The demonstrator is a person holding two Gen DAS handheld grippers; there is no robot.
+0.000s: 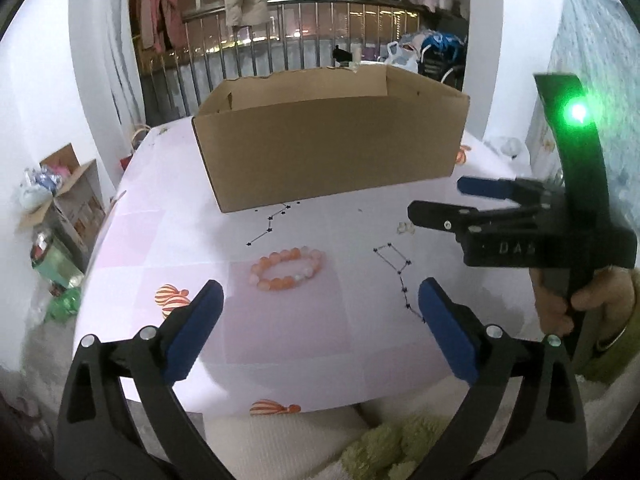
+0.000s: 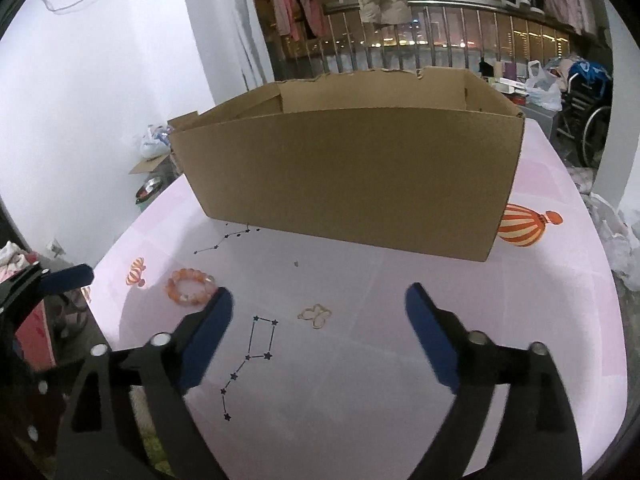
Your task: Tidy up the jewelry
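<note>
An orange bead bracelet [image 1: 286,270] lies on the pink tablecloth [image 1: 280,340], just ahead of my left gripper [image 1: 320,292], which stands wide open with nothing between its blue pads. A small gold butterfly piece [image 2: 315,315] lies flat on the cloth right in front of my right gripper [image 2: 319,294], also wide open and holding nothing. The bracelet [image 2: 190,286] shows to the left in the right wrist view. An open brown cardboard box [image 2: 348,184] stands behind both items. In the left wrist view, the right gripper [image 1: 438,200] hovers open at the right, near the butterfly [image 1: 405,229].
A person's hand [image 1: 568,304] grips the right tool's handle. The table edge runs close on the left, with a floor box of clutter [image 1: 60,196] and green bottles [image 1: 60,276] below. A wheelchair [image 2: 588,120] and bags stand at the far right.
</note>
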